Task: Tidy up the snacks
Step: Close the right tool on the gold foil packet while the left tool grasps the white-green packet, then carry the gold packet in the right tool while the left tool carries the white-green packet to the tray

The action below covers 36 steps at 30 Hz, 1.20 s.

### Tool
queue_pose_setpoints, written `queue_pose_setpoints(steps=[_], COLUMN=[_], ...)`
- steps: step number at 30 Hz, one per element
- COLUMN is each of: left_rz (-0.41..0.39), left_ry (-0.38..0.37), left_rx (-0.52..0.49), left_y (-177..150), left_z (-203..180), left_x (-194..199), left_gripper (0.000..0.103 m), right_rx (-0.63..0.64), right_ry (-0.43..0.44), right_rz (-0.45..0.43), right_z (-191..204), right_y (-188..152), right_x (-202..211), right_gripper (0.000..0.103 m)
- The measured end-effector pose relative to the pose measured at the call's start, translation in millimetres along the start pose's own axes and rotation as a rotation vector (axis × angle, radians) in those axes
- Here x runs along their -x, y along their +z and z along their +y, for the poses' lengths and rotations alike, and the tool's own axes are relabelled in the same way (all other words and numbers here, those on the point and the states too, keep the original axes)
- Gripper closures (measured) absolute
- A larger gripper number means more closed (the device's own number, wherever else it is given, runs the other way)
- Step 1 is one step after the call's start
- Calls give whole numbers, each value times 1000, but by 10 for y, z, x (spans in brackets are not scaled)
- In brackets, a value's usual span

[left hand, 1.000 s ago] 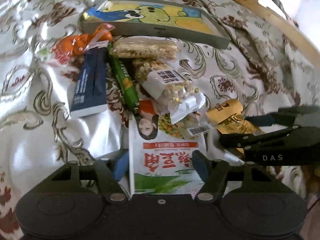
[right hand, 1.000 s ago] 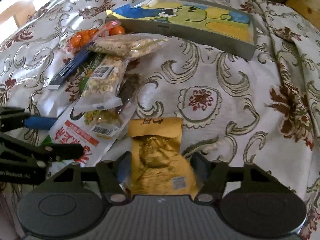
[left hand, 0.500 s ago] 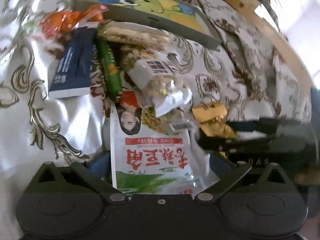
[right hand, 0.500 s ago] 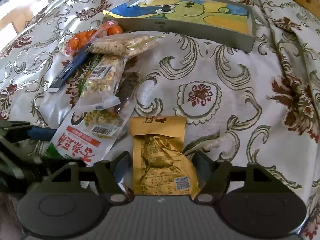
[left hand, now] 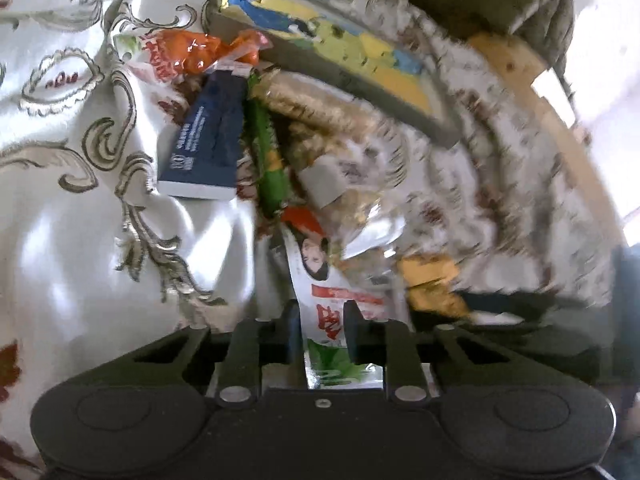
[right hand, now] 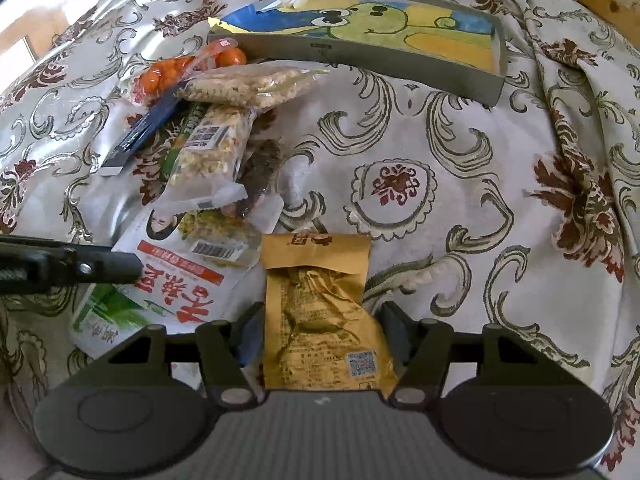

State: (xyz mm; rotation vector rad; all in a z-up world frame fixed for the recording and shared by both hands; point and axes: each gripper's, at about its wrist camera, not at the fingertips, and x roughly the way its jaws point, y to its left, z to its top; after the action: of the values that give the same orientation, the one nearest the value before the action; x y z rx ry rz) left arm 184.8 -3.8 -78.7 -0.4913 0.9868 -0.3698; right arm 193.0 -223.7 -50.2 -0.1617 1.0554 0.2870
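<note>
A pile of snack packets lies on a patterned cloth. My left gripper (left hand: 322, 330) is shut on a white packet with red characters (left hand: 326, 312), which also shows in the right wrist view (right hand: 176, 280). My right gripper (right hand: 318, 328) is open with its fingers on either side of a gold packet (right hand: 320, 312). A grey tray with a cartoon picture (right hand: 376, 56) stands at the back. Between lie an orange packet (right hand: 168, 72), a blue box (left hand: 208, 144), a green stick (left hand: 268, 164) and clear packets of nuts (right hand: 252, 84).
The left gripper's finger (right hand: 100, 268) reaches in from the left of the right wrist view. A wooden edge (left hand: 552, 112) runs along the right behind the cloth. Bare cloth (right hand: 460, 184) lies right of the pile.
My left gripper has closed on the white packet and the view has tilted and blurred. My right gripper has moved a little forward around the gold packet and stays open.
</note>
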Motion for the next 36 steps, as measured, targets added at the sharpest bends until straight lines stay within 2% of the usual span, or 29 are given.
queue_pose_setpoints(steps=[3, 6, 12, 17, 23, 29, 36], left_rz=[-50, -56, 54, 39, 0, -2, -79], left_ry=[-115, -155, -113, -99, -128, -109, -143], left_rx=[25, 38, 31, -41, -20, -8, -3], left_y=[23, 46, 25, 6, -64, -198, -273], left_z=[-12, -28, -27, -137, -169, -145, -118], left_x=[54, -35, -385, -347, -100, 145, 500], left_gripper=[80, 80, 78, 84, 92, 94, 95], right_rx=[-13, -24, -10, 22, 53, 43, 18], right_ry=[4, 11, 0, -21, -37, -31, 1], right_rz=[3, 2, 8, -9, -60, -126, -209], right_z=[-19, -41, -24, 30, 110, 154, 142], right_y=[3, 10, 24, 8, -13, -46, -67], right_x=[-19, -25, -57, -40, 84, 268, 454], right_gripper=[36, 36, 36, 38, 38, 38, 38])
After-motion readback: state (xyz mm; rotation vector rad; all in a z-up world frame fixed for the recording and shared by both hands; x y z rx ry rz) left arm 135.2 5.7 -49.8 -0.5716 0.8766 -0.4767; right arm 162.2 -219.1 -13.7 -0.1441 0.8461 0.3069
